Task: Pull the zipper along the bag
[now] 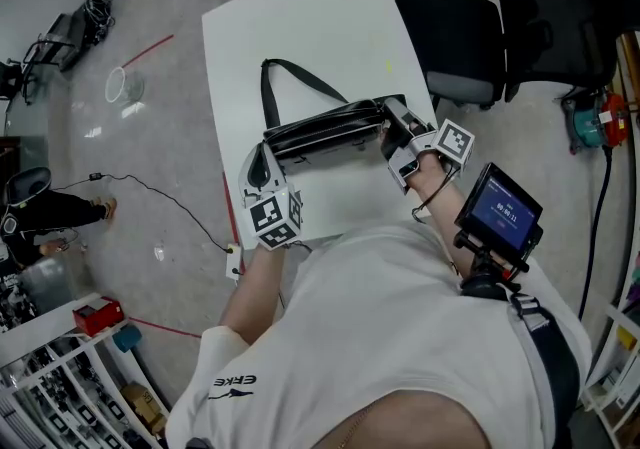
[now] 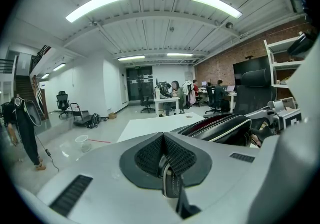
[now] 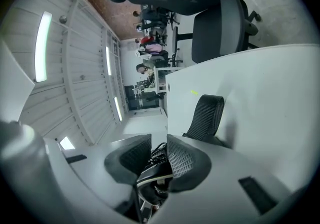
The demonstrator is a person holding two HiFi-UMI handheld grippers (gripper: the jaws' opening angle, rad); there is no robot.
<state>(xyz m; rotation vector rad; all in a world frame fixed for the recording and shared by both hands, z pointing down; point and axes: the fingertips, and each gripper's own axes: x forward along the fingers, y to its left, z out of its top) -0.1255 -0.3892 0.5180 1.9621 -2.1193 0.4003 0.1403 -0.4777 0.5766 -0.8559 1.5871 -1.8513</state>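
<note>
My left gripper (image 2: 164, 154) is clamped on the left end of the bag (image 1: 325, 127). My right gripper (image 3: 159, 157) is nipped onto the right end, where the zipper teeth sit between its pads; I can't make out the pull itself. The bag lies on the table (image 1: 300, 27), long axis running from one gripper to the other, so I judge the pull goes leftward. It's black, glossy, with white piping.

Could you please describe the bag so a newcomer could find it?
Find the white table; near the person's edge lies the bag, black, gripped at its ends by the left gripper and right gripper. Its white piping and looped strap distinguish it from the black chairs.
</note>
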